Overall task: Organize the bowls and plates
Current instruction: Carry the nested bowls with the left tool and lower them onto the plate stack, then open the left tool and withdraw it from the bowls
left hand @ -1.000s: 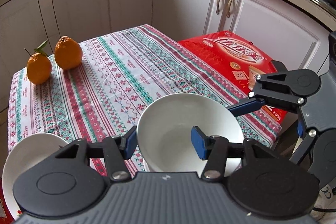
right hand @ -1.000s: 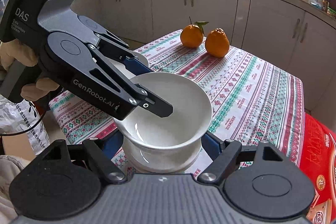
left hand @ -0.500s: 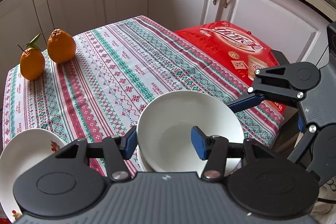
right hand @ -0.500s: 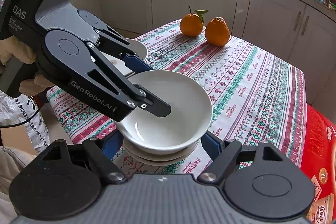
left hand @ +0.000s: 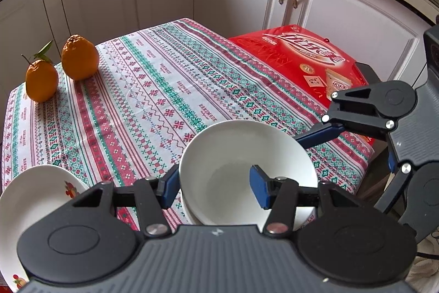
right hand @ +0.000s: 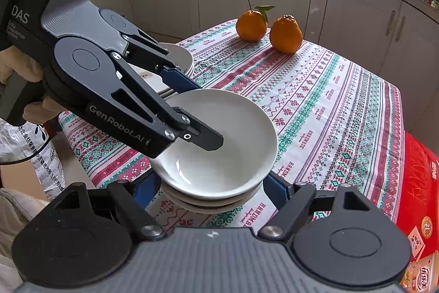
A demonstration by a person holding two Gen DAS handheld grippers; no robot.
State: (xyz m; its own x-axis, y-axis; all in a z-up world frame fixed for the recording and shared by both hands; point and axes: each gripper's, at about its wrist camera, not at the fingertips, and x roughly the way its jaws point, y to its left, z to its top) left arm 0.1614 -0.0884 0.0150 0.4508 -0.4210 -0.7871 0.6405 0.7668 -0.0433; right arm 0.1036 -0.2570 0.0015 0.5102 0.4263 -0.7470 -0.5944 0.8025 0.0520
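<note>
A white bowl (left hand: 241, 155) sits on top of a stack of white bowls (right hand: 208, 199) near the table's front edge; it also shows in the right wrist view (right hand: 233, 144). My left gripper (left hand: 214, 184) has one finger inside the bowl and one outside, with a clear gap between the pads. My right gripper (right hand: 211, 187) is open, its fingers on either side of the stack, apart from it. A stack of white plates (right hand: 178, 56) with a floral print (left hand: 35, 199) lies to the left.
Two oranges (left hand: 60, 67) stand at the table's far corner on the patterned tablecloth (left hand: 164, 89). A red box (left hand: 307, 56) lies beside the table on the right. White cabinets ring the room. A white bag (right hand: 30, 150) is at the left.
The top bowl has come down onto the stack of bowls. Both grippers have lowered with it, and the plates have come further into the left wrist view.
</note>
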